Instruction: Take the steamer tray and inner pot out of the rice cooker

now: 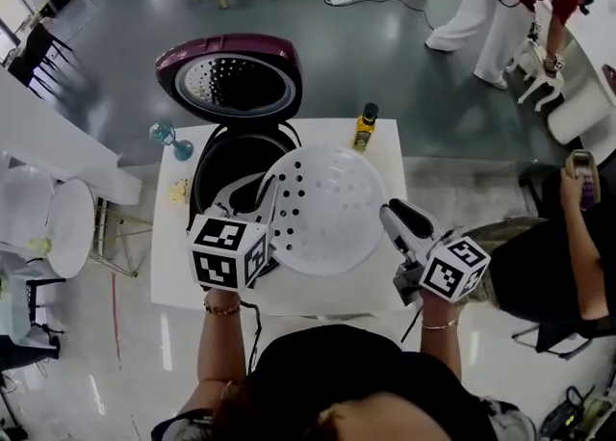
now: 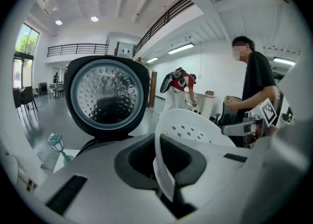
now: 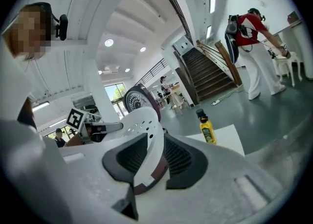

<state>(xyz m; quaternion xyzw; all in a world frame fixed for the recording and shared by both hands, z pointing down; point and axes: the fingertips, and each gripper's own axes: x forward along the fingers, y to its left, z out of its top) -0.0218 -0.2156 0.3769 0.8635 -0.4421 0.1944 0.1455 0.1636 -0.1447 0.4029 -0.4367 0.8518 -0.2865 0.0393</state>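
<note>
The steamer tray (image 1: 327, 208) is out of the rice cooker (image 1: 199, 174) and is carried roughly level between the two grippers, above the table (image 1: 173, 280). One side of its rim is pinched by the left gripper (image 1: 269, 229), jaws clenched tight on the thin white edge. At the opposite side the rim stands between the jaws of the right gripper (image 1: 397, 220), but a sliver of gap is seen beside one pad, so that hold is judged slack rather than clamped.

The weight is probably taken mostly on the left. The tray should be kept flat and lowered onto bare table under the grippers, short of the yellow bottle (image 1: 364, 127) beyond the right gripper, before the left pinch is let go.

The inner pot (image 1: 236, 160) sits just beyond the left gripper's tips, below the raised lid (image 1: 229, 78). It is not yet lifted and is wanted next.
</note>
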